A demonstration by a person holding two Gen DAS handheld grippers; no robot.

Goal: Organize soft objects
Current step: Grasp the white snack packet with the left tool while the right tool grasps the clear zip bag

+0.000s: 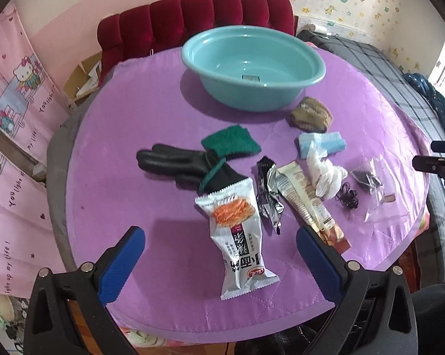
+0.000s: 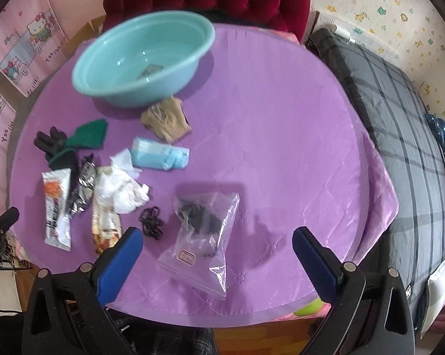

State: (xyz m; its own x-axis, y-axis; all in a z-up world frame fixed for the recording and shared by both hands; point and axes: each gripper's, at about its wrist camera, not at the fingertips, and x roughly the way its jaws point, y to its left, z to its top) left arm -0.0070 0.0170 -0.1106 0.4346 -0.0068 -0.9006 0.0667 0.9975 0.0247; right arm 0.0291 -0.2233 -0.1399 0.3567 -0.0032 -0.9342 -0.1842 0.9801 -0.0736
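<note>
The left gripper is held with its jaws spread wide and nothing between them, above the near edge of the purple quilted mat. A white snack packet lies between its blue pads, not touched. The right gripper is likewise spread and empty; a clear zip bag of dark contents lies between its pads, and what the bag holds cannot be made out.

In the right wrist view, at 10 o'clock from the bag, a tangle of black hair ties is noted, then crumpled white plastic, which partly covers a beige sachet; the sachet's near end is also hidden behind the left pad. A crumpled foil wrapper lies between sachet and packet. The print on all packets is unreadable.

Further out, a black glove is found with its cuff under the packet's far end, and a green cloth overlaps it. A light blue cloth lies at 1 o'clock, a brown knitted item beyond it, just beside the teal basin. The basin is blurred in the right wrist view; a label is seen on its floor.

Behind the mat, a red tufted headboard is seen at 12 o'clock, a grey plaid cover at 3 o'clock, and pink cartoon fabric at 9 o'clock.
</note>
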